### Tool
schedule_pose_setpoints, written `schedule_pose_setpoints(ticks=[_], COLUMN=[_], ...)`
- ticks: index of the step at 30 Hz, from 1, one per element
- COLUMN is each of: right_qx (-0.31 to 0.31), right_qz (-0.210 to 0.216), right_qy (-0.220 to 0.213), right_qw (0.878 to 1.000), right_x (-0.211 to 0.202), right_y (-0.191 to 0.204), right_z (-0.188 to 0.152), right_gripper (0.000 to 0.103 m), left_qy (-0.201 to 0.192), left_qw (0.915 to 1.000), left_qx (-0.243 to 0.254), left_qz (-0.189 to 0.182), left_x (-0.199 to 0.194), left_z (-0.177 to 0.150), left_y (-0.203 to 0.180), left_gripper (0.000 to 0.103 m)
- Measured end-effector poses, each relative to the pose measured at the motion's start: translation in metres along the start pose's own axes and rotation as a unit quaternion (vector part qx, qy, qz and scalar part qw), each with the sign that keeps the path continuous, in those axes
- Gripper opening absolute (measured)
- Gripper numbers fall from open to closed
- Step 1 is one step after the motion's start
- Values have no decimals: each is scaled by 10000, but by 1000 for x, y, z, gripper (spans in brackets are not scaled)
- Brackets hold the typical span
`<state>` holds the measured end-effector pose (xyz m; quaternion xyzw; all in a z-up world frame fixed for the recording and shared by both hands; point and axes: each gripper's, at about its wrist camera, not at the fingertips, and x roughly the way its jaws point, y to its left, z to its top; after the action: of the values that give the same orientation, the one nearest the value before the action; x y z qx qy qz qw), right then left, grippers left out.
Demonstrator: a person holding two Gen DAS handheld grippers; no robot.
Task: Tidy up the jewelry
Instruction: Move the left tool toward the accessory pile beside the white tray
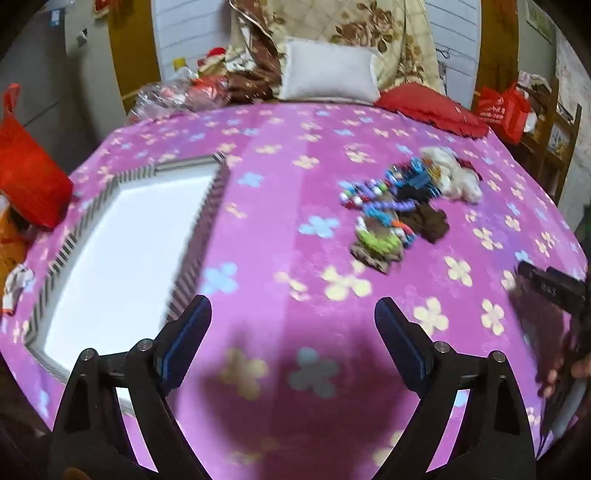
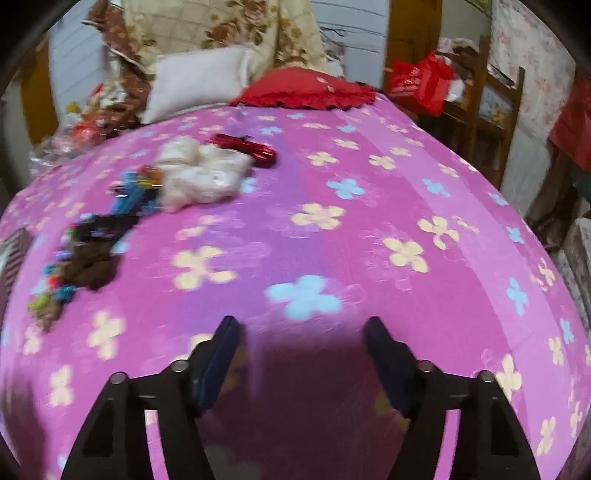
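A heap of jewelry and hair ties (image 1: 395, 206) lies on the pink flowered bedspread (image 1: 295, 147), with beaded strands, a blue clip, brown and green scrunchies and a white fluffy piece (image 1: 456, 177). A white tray with a striped rim (image 1: 122, 251) lies to its left. My left gripper (image 1: 293, 314) is open and empty, above the spread between tray and heap. In the right wrist view the heap (image 2: 107, 229) lies far left, with the white piece (image 2: 201, 171) and a red clip (image 2: 247, 147). My right gripper (image 2: 301, 332) is open and empty, well right of the heap.
A white pillow (image 1: 328, 74), a red cushion (image 1: 432, 107) and a folded floral quilt (image 1: 343, 26) lie at the bed's head. A red bag (image 1: 26, 166) sits at the left edge. A wooden shelf with a red bag (image 2: 424, 85) stands right of the bed.
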<state>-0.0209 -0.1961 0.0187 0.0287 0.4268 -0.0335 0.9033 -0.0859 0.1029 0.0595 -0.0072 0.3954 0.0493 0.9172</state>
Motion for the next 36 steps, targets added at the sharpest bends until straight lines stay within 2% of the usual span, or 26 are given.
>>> schedule_pose_setpoints(ticks=[1,5,6,8,10,13,17,21,23,26,27,29,31,33,34,36], right_qx=[-56,-380,-431,-479,-455,-268,-374,-357,-521,-673,-690,-648,-747,-852,-933,-1002], right_qz=[158,545,673,858,977,1156,1215,1700,1732,1714,1674,1830,2386,3020,3177,3160], right_qy=[76,107,113,59,89,337,591,529,583,784,995,1246,1595,1860,1794,1464], right_qw=[9998,9977,9967,9951,9941,9924,9901,9834,9818,9798,9784,9730,9550,9311,9264,9320], right_x=[-3,-19,-20,-20,-14,3,21,30,38,56,68,79,84,78,69,48], right_y=[6,39,48,63,78,97,131,166,183,203,212,224,246,262,267,263], right_z=[2,13,18,31,45,60,73,85,90,96,97,97,90,83,81,82], right_gripper=[52,52,52,52,52,52,52,49,33,29,29,24,24,24,24,24], left_qy=[-23,-20,-9,60,190,213,261,426,396,313,278,252,255,266,259,243], left_qw=[10000,9996,9991,9978,9960,9954,9951,9935,9932,9933,9929,9920,9913,9906,9903,9903], left_qx=[-20,23,43,122,161,123,-139,-342,-421,-504,-555,-664,-758,-849,-892,-931], left_qz=[-6,-276,-412,-649,-856,-925,-946,-998,-1014,-996,-1015,-1045,-1045,-1044,-1037,-1007], left_x=[0,11,15,25,37,46,52,58,56,51,49,47,47,48,47,46], left_z=[5,21,25,32,39,43,41,40,41,43,44,45,47,48,48,50], left_y=[3,7,8,9,11,21,46,66,74,84,89,96,104,110,113,116], left_gripper=[91,89,86,66,59,59,59,59,59,59,59,59,59,59,59,59])
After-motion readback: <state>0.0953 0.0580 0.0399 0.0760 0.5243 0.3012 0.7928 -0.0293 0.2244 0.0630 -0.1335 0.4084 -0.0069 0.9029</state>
